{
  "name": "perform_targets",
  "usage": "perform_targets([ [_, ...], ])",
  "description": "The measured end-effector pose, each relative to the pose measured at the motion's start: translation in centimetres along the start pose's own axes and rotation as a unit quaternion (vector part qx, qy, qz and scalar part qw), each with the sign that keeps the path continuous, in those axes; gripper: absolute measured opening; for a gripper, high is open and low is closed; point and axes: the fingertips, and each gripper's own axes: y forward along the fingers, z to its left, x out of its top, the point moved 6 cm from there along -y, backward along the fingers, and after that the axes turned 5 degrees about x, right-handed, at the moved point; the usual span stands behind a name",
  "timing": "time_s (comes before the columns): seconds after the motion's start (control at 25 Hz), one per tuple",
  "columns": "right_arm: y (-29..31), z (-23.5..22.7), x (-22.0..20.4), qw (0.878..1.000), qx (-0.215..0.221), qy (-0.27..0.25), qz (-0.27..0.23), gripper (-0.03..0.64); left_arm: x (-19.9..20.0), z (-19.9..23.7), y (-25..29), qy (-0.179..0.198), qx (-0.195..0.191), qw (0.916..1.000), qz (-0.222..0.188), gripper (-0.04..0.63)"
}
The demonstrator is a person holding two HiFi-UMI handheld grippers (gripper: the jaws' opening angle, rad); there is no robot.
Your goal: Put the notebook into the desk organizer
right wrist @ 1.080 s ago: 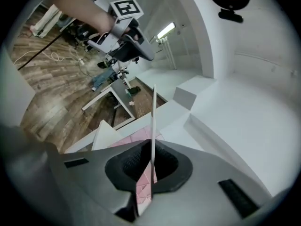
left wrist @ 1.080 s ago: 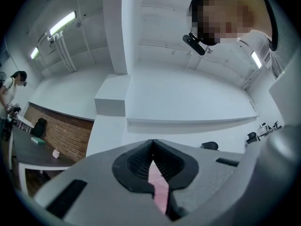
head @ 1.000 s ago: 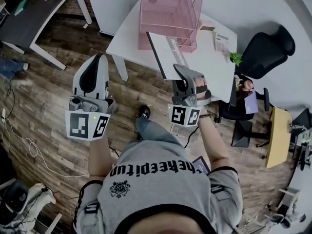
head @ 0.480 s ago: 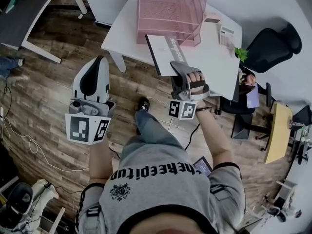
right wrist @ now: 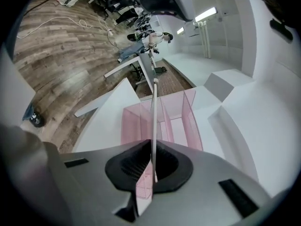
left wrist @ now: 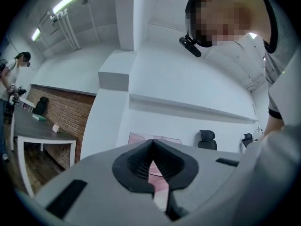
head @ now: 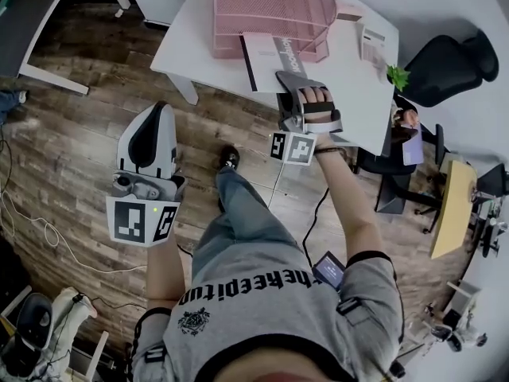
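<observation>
The pink mesh desk organizer [head: 270, 6] stands at the far side of the white table [head: 350, 94]. A white notebook [head: 266, 54] with a dark spine lies flat in front of it, its far edge reaching into the organizer's bottom tier. My right gripper [head: 288, 78] is shut on the notebook's near edge. In the right gripper view the notebook [right wrist: 153, 117] shows edge-on between the pads of the right gripper [right wrist: 152, 166], pointing at the organizer [right wrist: 176, 114]. My left gripper [head: 157, 110] hangs over the wood floor, left of the table. It is shut and empty, its tips [left wrist: 152, 142] touching.
A small white device [head: 370, 44] and a green plant [head: 395, 76] sit on the table's right part. A black office chair [head: 445, 66] and a seated person [head: 406, 130] are to the right. A dark desk [head: 32, 22] stands at upper left. Cables lie on the floor.
My right gripper has carried the notebook forward and flattened it, so its far edge now reaches the organizer's bottom tier. The left gripper has hardly moved.
</observation>
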Motion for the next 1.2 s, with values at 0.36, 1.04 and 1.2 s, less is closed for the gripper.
perform_targets([
  [0.36,4.9,-0.1,-0.2,0.999,0.005,-0.028,0.015,0.009,-1.6,0.3,-0.5,0.002,0.017,0.9997,0.02,0.003],
  [1.04,11.7,-1.1,-0.3,0.998,0.006,0.018,0.062,0.009,-2.8,1.9,0.8,0.002,0.039,0.9985,0.037,0.003],
  [1.2,12.6,-1.3,-0.6,0.996,0.0,0.036,0.077,0.008,-3.1,2.2,1.2,0.002,0.041,0.9983,0.04,0.003],
])
